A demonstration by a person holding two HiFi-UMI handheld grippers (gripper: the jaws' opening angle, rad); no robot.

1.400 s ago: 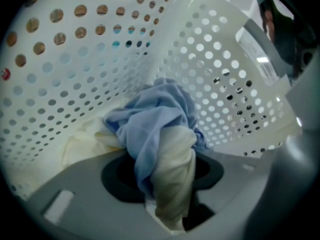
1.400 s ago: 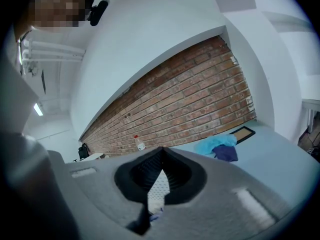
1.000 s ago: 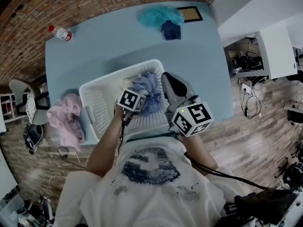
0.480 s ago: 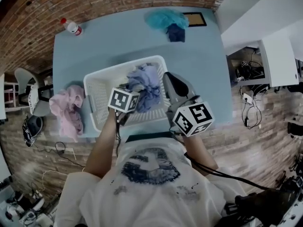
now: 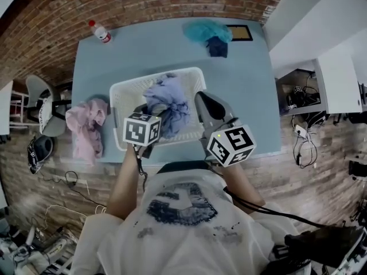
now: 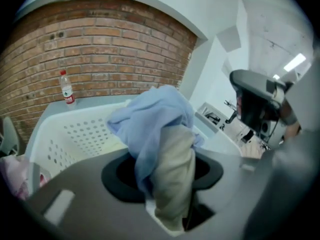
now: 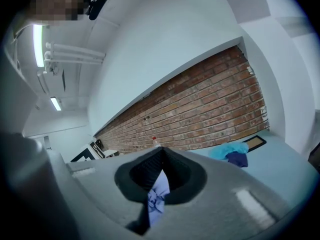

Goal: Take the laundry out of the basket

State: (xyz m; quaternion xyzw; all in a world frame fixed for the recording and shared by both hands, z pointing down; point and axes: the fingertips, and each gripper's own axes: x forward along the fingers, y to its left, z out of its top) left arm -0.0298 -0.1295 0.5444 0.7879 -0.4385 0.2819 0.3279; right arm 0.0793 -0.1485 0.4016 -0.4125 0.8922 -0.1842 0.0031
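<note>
The light-blue garment (image 5: 167, 102) is bunched up above the white laundry basket (image 5: 123, 90), which stands on the blue table (image 5: 246, 96) in front of the person. Most of the cloth is clear of the rim, and its lower folds trail down toward the inside. It hangs straight ahead of the left gripper (image 5: 159, 120), between that gripper and the right gripper (image 5: 200, 99), whose grey body reaches in from the basket's right side. In the left gripper view the jaws stand partly apart and are clamped on a thick wad of the garment. The blue cloth spills up and over the jaw tips, and a pale cream fold is pressed in the gap beside it. The basket's perforated wall lies behind and below. In the right gripper view the jaws meet at their tips and pinch a narrow strip of light-blue fabric in the slot just behind. By its colour and place this seems to be an edge of the same garment, though the head view is too small to show the contact clearly. Elsewhere on the table, a pink garment (image 5: 86, 129) lies crumpled just left of the basket. A teal cloth (image 5: 205, 31) and a dark blue cloth (image 5: 217, 47) lie touching each other at the far edge, beside a flat dark-framed panel (image 5: 239, 33). A plastic bottle (image 5: 101, 32) with a red cap sits at the far left corner, against the brick wall (image 5: 172, 2).
</note>
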